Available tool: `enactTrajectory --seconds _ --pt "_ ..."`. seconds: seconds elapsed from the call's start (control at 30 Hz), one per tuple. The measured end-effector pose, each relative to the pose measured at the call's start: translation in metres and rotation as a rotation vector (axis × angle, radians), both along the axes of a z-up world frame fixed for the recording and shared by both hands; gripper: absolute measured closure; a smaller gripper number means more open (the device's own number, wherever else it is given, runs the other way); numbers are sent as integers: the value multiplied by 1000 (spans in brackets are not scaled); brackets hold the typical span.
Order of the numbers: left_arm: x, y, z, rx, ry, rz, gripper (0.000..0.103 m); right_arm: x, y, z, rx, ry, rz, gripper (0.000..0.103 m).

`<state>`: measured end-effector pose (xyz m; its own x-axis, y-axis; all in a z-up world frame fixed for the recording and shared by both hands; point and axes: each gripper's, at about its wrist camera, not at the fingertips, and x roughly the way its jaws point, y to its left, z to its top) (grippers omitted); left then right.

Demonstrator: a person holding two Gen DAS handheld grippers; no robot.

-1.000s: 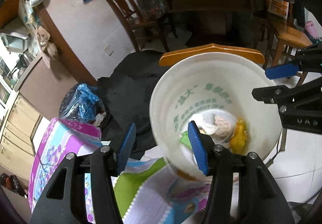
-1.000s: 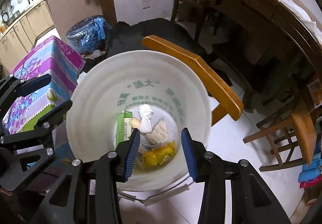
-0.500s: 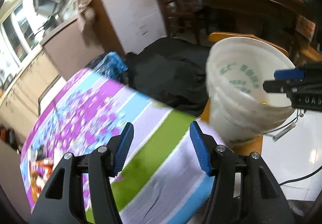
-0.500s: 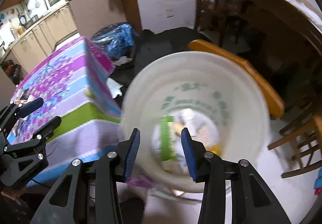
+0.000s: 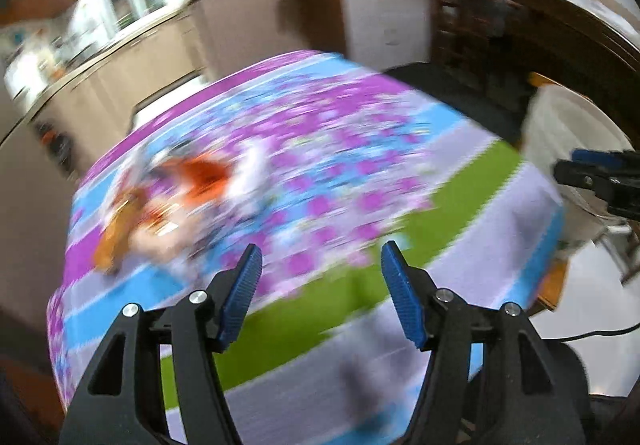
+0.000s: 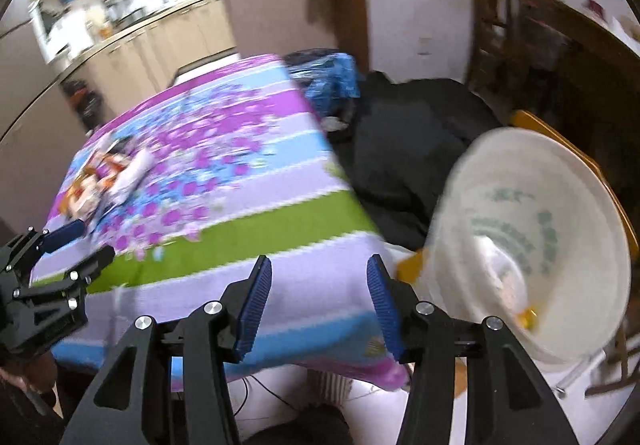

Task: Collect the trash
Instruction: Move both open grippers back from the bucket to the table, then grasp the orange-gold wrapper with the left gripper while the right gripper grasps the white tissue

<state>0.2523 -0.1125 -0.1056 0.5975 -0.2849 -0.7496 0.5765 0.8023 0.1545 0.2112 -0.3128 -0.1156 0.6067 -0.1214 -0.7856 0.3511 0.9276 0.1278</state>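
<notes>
A white plastic bucket [image 6: 536,241] with green print stands on a wooden chair at the right and holds several pieces of trash, one yellow. It also shows in the left wrist view [image 5: 576,149]. A blurred heap of orange and white trash [image 5: 180,193] lies on the far left of the flowered tablecloth [image 5: 360,181]; it also shows in the right wrist view [image 6: 108,177]. My left gripper [image 5: 320,285] is open and empty above the table. My right gripper [image 6: 318,303] is open and empty above the table's near right corner.
A black bag or cloth [image 6: 408,141] and a blue plastic bag [image 6: 328,77] lie beyond the table. A dark wooden table [image 6: 576,57] and chairs stand at the back right. Kitchen cabinets [image 6: 160,45] run along the back left.
Both grippers have swung left, away from the bucket and over the table. The bucket has gone from the middle of both views to the right edge. The trash heap on the table has come into view.
</notes>
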Motion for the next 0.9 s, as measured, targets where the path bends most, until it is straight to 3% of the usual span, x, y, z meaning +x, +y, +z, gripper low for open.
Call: enactTrajectory --seconds 0.27,0.4,0.57,0.77,0.9 --pt "34 100 4 -24 -21 298 41 60 60 -5 5 11 144 52" --pt "54 139 10 -38 -34 372 40 92 90 -4 -8 -9 205 52" --pt "93 165 9 -38 -14 279 38 133 104 -2 16 -57 199 52" --pt "139 157 -10 -2 26 159 38 177 116 -5 47 -73 189 52" --pt "163 148 -22 -37 56 79 38 200 130 -14 104 -63 201 52"
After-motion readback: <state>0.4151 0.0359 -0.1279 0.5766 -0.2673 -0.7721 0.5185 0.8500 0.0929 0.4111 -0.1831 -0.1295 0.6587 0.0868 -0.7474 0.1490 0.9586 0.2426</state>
